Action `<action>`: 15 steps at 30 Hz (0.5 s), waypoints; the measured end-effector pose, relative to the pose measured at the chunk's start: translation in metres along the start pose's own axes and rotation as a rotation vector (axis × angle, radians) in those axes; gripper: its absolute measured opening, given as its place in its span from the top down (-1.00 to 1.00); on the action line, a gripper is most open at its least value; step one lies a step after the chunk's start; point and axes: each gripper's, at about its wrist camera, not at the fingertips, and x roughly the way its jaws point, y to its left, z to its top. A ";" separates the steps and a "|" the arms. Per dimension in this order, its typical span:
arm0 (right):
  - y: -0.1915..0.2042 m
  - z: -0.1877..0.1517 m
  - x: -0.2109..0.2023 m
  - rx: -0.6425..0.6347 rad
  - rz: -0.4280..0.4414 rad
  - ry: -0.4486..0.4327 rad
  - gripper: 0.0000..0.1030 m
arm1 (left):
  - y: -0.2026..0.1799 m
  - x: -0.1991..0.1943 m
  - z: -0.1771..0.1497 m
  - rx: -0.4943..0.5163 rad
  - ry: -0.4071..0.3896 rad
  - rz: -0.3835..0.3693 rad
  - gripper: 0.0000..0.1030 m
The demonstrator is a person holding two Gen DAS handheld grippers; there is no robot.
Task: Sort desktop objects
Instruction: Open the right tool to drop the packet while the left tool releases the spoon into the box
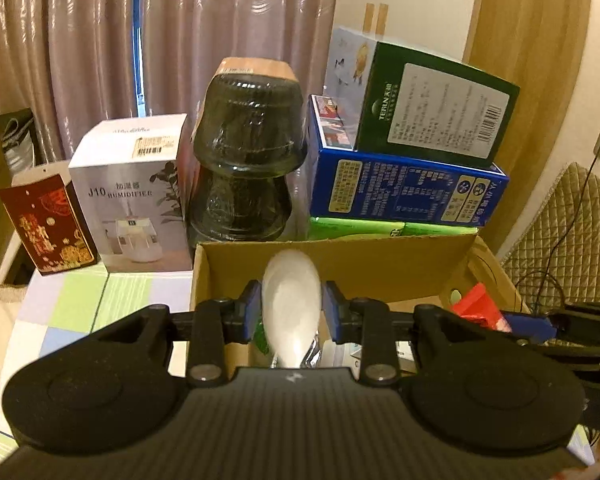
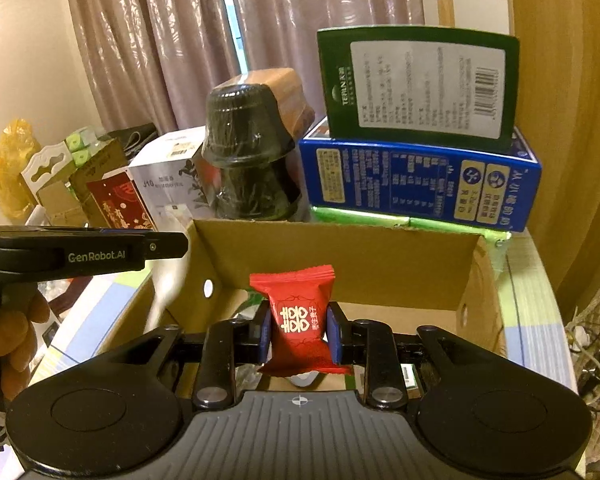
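Gripping a white packet (image 1: pixel 291 304) in my left jaws and a red candy (image 2: pixel 300 320) in my right, I'm hovering over the cardboard box (image 2: pixel 380 268).

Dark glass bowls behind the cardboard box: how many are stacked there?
2. The upper bowl sits upside down on the lower bowl, between the humidifier box and the blue carton. Any behind them would be hidden.
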 end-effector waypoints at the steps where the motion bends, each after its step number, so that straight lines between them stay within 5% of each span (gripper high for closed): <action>1: 0.000 -0.001 0.003 0.000 0.010 0.005 0.52 | 0.002 0.001 -0.001 -0.006 -0.002 0.000 0.32; 3: 0.001 -0.002 0.007 0.006 0.023 0.007 0.35 | 0.005 0.001 -0.004 -0.012 -0.006 0.000 0.30; 5: 0.001 -0.004 0.007 0.005 0.024 -0.006 -0.01 | 0.009 -0.001 -0.007 -0.022 -0.004 0.001 0.21; 15: 0.008 -0.011 -0.018 -0.016 0.010 -0.012 -0.14 | 0.019 -0.027 -0.024 -0.026 0.011 0.021 0.05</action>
